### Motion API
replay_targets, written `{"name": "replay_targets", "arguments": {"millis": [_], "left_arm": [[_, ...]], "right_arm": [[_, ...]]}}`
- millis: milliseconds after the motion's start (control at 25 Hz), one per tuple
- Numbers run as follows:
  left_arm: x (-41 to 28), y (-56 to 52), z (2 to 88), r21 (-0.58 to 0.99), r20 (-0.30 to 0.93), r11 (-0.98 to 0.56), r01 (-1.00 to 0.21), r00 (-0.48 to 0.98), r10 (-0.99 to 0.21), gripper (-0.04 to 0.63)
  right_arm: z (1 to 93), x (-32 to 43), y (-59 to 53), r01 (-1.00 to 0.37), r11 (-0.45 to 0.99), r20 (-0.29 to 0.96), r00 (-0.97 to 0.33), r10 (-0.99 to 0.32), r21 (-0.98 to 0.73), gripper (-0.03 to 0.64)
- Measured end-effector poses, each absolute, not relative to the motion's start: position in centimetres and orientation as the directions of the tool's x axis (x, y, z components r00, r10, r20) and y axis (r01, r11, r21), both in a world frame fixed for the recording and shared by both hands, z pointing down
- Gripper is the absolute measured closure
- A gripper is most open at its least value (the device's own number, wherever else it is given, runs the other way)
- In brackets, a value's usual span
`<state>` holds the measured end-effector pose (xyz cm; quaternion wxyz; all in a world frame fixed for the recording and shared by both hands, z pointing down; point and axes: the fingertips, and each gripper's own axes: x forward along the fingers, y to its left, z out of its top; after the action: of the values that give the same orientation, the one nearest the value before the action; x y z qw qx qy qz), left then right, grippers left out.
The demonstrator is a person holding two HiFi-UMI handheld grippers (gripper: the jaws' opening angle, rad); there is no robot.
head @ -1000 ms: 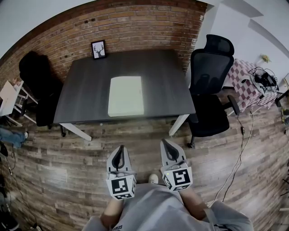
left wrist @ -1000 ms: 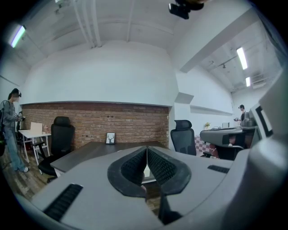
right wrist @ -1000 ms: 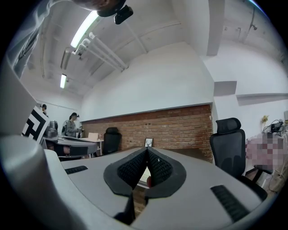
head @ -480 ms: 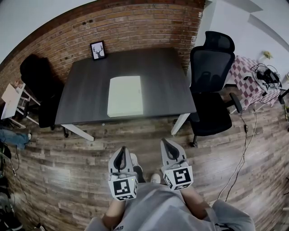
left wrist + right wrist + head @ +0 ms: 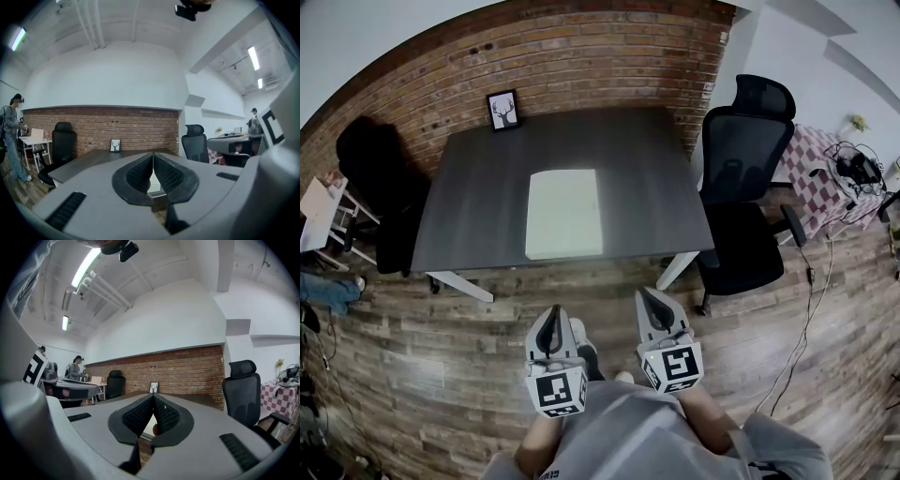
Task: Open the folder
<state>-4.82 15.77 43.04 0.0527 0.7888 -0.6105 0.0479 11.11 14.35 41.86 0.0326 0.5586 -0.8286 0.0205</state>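
Observation:
A pale, closed folder [image 5: 564, 214] lies flat in the middle of the dark table [image 5: 469, 206]. My left gripper [image 5: 549, 320] and my right gripper [image 5: 653, 304] hang side by side over the wooden floor, short of the table's near edge, both pointing at it. Each is shut with nothing between the jaws. In the left gripper view my left gripper [image 5: 153, 155] shows its ribbed pads pressed together, with the table [image 5: 89, 159] ahead. The right gripper view shows my right gripper [image 5: 153, 396] shut the same way, and a strip of the folder [image 5: 148, 427] peeks below the tips.
A framed deer picture [image 5: 503, 110] stands at the table's far edge against the brick wall. A black office chair [image 5: 748, 178] sits to the table's right, a dark chair [image 5: 380, 187] to its left. Cables [image 5: 797, 319] trail on the floor at right. A person [image 5: 13, 136] stands far left.
Both grippers have moved forward toward the table, which now sits nearer and lower in the head view. The jaws stay shut.

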Motion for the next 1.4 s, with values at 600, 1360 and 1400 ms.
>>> {"name": "replay_targets", "arguments": {"millis": [600, 1360, 1400], "left_arm": [[-7.1, -0.4, 43.8, 0.052, 0.158, -0.308, -0.95, 0.313, -0.937, 0.588], [-9.6, -15.5, 43.9, 0.056, 0.18, -0.416, -0.908, 0.419, -0.89, 0.588], [-9.4, -15.7, 43.9, 0.056, 0.179, -0.415, -0.908, 0.418, -0.89, 0.588]], "right_arm": [[41.7, 9.5, -1.1, -0.95, 0.311, 0.113, -0.305, -0.946, 0.033, 0.618], [42.2, 7.5, -16.0, -0.976, 0.217, 0.146, -0.212, -0.966, 0.026, 0.618], [42.3, 7.6, -16.3, -0.974, 0.225, 0.149, -0.219, -0.964, 0.024, 0.618]]}}
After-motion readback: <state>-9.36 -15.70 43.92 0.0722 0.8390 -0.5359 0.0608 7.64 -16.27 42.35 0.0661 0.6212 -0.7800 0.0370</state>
